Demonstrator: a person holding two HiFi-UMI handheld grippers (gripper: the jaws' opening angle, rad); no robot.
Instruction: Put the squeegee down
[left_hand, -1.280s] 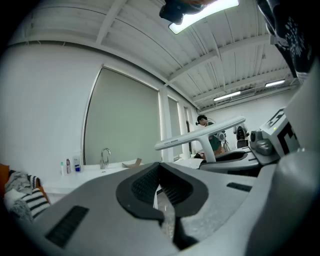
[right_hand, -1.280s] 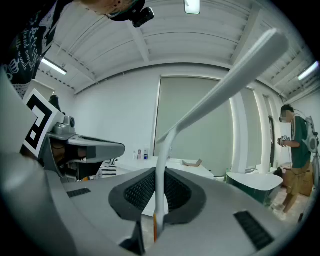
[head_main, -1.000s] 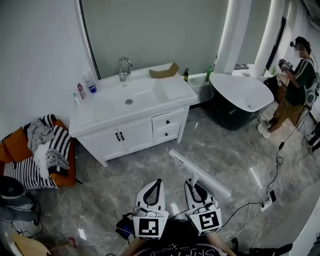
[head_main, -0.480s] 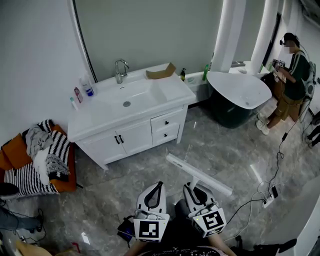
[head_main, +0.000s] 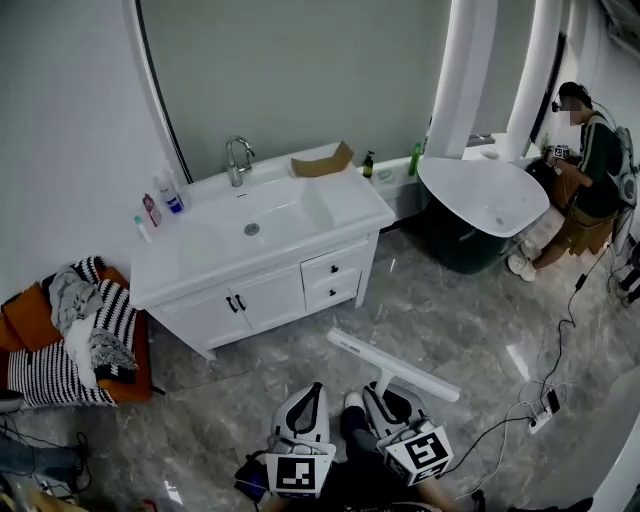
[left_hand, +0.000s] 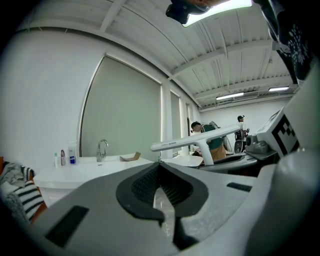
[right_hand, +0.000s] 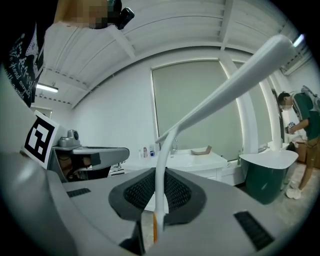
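Note:
A white squeegee (head_main: 395, 366) hangs over the marble floor, its long blade level and its thin handle running down into my right gripper (head_main: 386, 392). In the right gripper view the handle (right_hand: 161, 175) stands between the ribbed pads, which press on it, and the blade (right_hand: 235, 85) slants up to the right. My right gripper (right_hand: 159, 172) is shut on that handle. My left gripper (head_main: 311, 392) sits just left of it, low in the head view. In its own view my left gripper (left_hand: 160, 167) is shut with nothing in it, and the squeegee (left_hand: 195, 141) shows beyond.
A white vanity (head_main: 300, 270) with sink, tap (head_main: 236, 157) and bottles stands ahead by the wall. A dark-sided bathtub (head_main: 480, 195) is at the right, with a person (head_main: 590, 170) beside it. Striped clothes lie on an orange seat (head_main: 80, 330). Cables and a power strip (head_main: 545, 410) lie on the floor at the right.
Both grippers have sunk toward the bottom edge of the head view, the squeegee going with the right one. The vanity and tub have shifted slightly in the picture.

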